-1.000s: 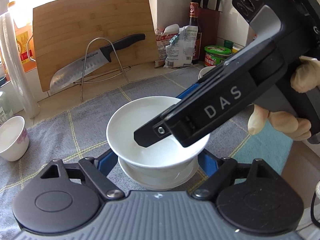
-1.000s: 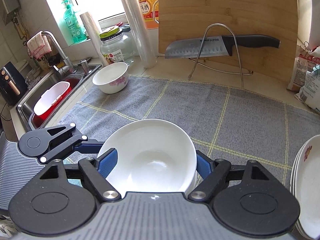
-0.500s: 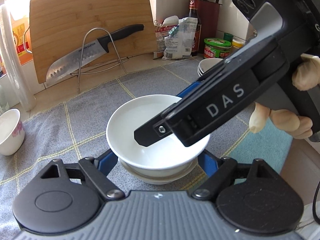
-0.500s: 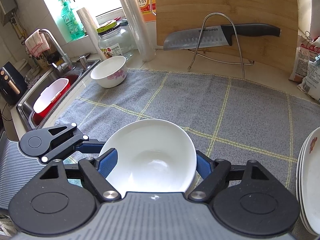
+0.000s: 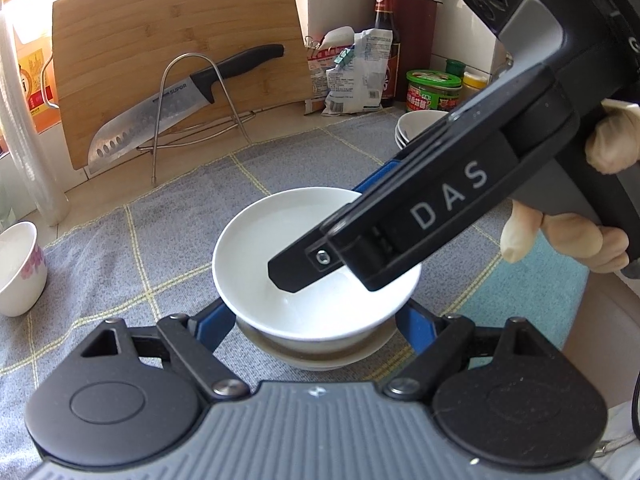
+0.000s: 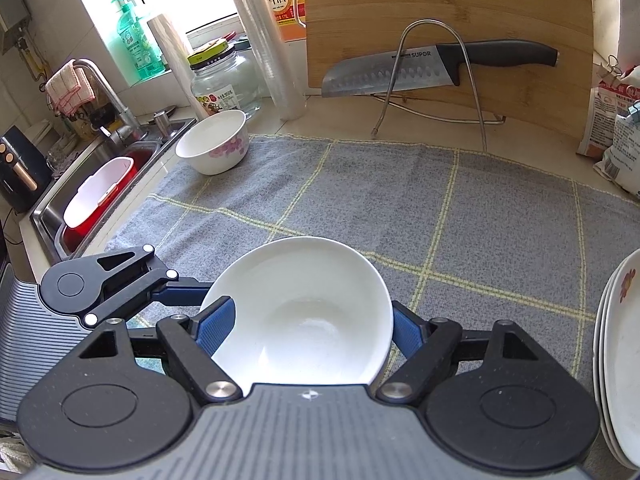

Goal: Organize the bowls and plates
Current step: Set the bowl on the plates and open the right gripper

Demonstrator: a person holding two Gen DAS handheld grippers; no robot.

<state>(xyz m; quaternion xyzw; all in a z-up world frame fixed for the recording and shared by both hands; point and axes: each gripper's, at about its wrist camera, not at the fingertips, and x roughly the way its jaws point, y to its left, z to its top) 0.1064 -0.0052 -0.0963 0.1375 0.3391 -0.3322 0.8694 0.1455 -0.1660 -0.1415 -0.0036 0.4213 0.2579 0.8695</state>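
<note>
A plain white bowl (image 5: 280, 248) sits nested in a second white bowl (image 5: 320, 354), which rests on the grey checked cloth (image 5: 160, 248). My left gripper (image 5: 314, 324) has its blue pads against both sides of the lower bowl. My right gripper (image 6: 308, 328) is shut on the upper bowl (image 6: 304, 300), one blue pad on each side of the rim. Its black body crosses the left wrist view from the upper right, held by a gloved hand (image 5: 560, 236). The right wrist view hides the lower bowl.
A flowered bowl (image 6: 212, 146) stands at the cloth's far left, beside the sink (image 6: 100, 184). Stacked plates (image 6: 616, 360) lie at the right edge, and small stacked bowls (image 5: 412, 128) sit further back. A knife on a wire rack (image 6: 400, 68) leans against the cutting board (image 6: 440, 8).
Both grippers and the two bowls keep their places. Only the background has shifted slightly in the views.
</note>
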